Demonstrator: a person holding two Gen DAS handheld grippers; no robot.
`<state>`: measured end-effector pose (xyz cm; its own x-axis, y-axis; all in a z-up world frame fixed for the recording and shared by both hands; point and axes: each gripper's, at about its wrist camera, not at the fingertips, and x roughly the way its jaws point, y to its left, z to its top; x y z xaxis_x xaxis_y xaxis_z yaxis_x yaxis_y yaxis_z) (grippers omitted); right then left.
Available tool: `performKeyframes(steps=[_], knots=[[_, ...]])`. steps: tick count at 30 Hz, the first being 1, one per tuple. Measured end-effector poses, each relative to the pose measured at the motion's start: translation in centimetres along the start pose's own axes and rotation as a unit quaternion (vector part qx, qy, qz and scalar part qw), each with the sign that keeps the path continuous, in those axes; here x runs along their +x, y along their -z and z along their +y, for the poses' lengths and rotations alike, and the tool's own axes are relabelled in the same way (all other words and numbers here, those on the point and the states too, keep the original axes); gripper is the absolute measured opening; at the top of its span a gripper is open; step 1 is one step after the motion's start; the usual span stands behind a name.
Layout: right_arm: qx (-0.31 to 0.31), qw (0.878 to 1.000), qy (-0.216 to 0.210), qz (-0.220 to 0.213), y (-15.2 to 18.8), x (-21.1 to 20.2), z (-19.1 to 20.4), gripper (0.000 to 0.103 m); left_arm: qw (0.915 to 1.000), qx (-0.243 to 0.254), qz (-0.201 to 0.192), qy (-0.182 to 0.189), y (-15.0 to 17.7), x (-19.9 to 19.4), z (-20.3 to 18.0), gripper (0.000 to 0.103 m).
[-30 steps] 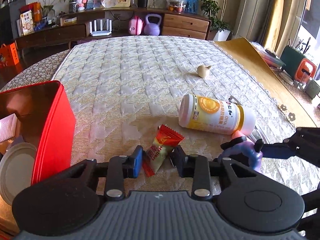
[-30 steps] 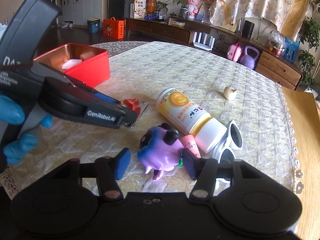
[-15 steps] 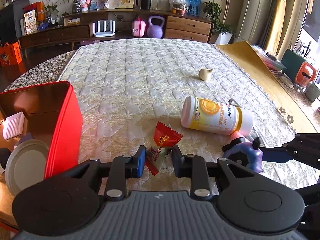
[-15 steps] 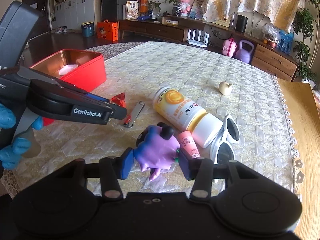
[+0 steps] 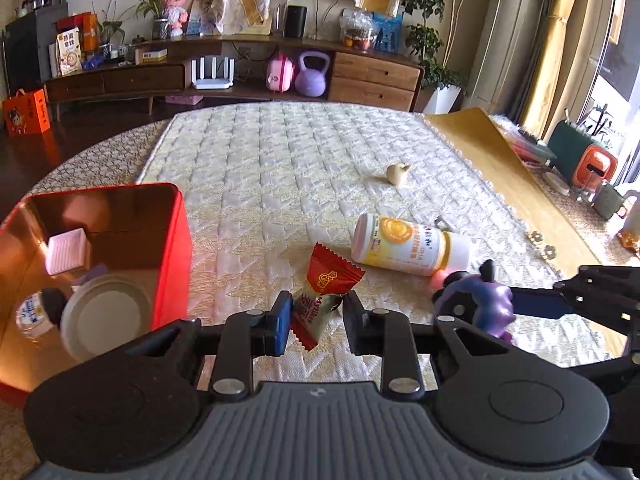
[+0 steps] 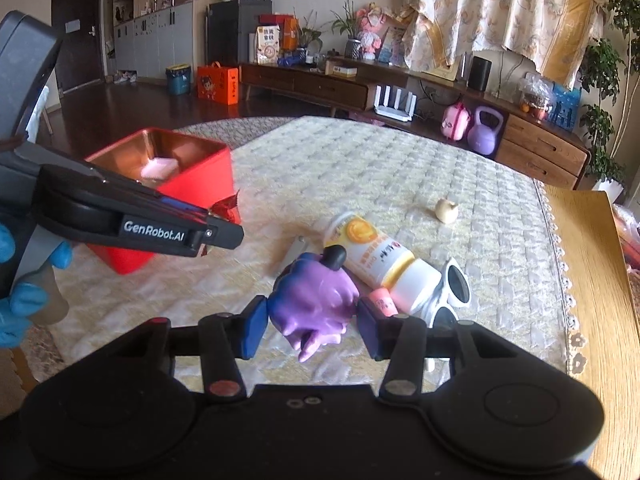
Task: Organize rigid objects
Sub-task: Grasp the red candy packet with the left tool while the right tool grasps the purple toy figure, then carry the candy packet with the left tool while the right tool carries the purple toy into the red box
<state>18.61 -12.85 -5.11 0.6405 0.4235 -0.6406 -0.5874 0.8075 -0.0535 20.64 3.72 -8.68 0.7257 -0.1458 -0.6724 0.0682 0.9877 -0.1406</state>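
Note:
My left gripper [image 5: 316,322] is shut on a red and silver candy packet [image 5: 322,294] and holds it above the quilted cloth, to the right of the red tin box [image 5: 170,248]. My right gripper [image 6: 312,326] is shut on a purple toy figure [image 6: 316,300] and holds it lifted; the toy also shows in the left wrist view [image 5: 478,304]. A white and yellow bottle [image 5: 408,246] lies on its side on the cloth. The left gripper appears in the right wrist view [image 6: 208,236] with the candy's red tip [image 6: 226,205].
The red box holds a round tin lid [image 5: 104,316], a white pad [image 5: 66,250] and a small bottle [image 5: 34,312]. White sunglasses [image 6: 452,296], a pink tube [image 6: 384,302], a metal clip [image 6: 294,254] and a small beige figure [image 5: 398,174] lie on the cloth.
Both grippers closed on their objects and rose: the left lifted the candy packet towards the red box, the right lifted the purple toy off the cloth.

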Motion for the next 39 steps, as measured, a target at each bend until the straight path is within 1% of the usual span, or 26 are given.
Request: performKeyframes(steps=[6, 10, 19, 29, 34, 39], knots=[[-0.003, 1.0, -0.017, -0.015, -1.3, -1.7, 1.4, 0.048, 1.0, -0.002, -0.005, -0.001, -0.1, -3.0, 0.4, 0.027], [-0.01, 0.999, -0.024, -0.026, -2.5, -2.6, 2.6, 0.048, 0.9999, -0.012, -0.006, -0.01, -0.1, -4.7, 1.3, 0.027], [-0.02, 0.998, -0.046, -0.038, -5.4, -2.7, 4.8, 0.048, 0.999, -0.029, -0.019, -0.029, 0.1, -8.2, 4.3, 0.027], [-0.047, 0.996, -0.069, -0.037, -8.4, -0.4, 7.7, 0.048, 0.9967, -0.056, -0.017, -0.057, 0.0, -9.9, 9.4, 0.027], [-0.052, 0.995, -0.08, -0.034, -10.1, 1.6, 8.8, 0.048, 0.9953, -0.056, -0.01, -0.079, -0.4, -9.9, 11.7, 0.027], [-0.06, 0.994, -0.087, -0.029, -11.9, 4.1, 9.7, 0.048, 0.9932, -0.06, 0.007, -0.1, -0.7, -9.1, 13.9, 0.027]])
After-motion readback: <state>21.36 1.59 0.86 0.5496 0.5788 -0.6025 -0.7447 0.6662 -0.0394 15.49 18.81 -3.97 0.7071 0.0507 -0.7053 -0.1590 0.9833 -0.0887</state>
